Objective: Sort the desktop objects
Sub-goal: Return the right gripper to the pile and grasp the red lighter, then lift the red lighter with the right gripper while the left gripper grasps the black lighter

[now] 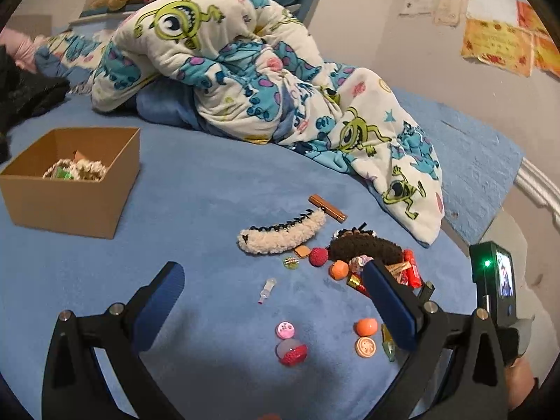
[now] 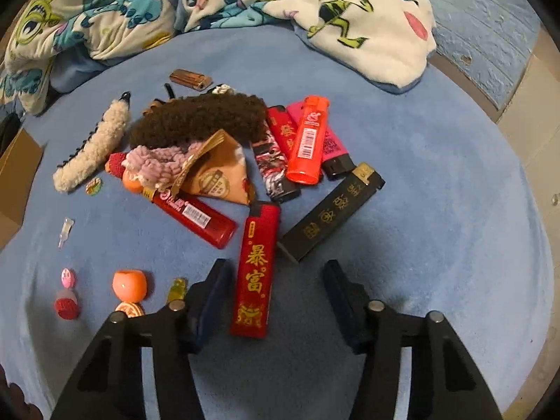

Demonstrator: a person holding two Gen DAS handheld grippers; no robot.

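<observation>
Red lighter with gold characters (image 2: 252, 273): on blue bedcover (image 2: 420, 245), between right gripper (image 2: 276, 276) fingers, left pad touching, right pad apart. Left gripper (image 1: 273, 301): jaws wide, empty, right of cardboard box (image 1: 75, 206).

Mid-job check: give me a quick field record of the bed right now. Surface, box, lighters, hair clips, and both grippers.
surface: blue bed cover, cartoon blanket behind
box: cardboard box, open, some items already inside
lighters: red lighter with gold characters nearest; black lighter beside it; more piled behind
hair clips: cream fluffy clip, brown fluffy clip
right gripper: red lighter between the fingers, left finger beside it, right one apart; not gripped
left gripper: open, holding nothing
</observation>
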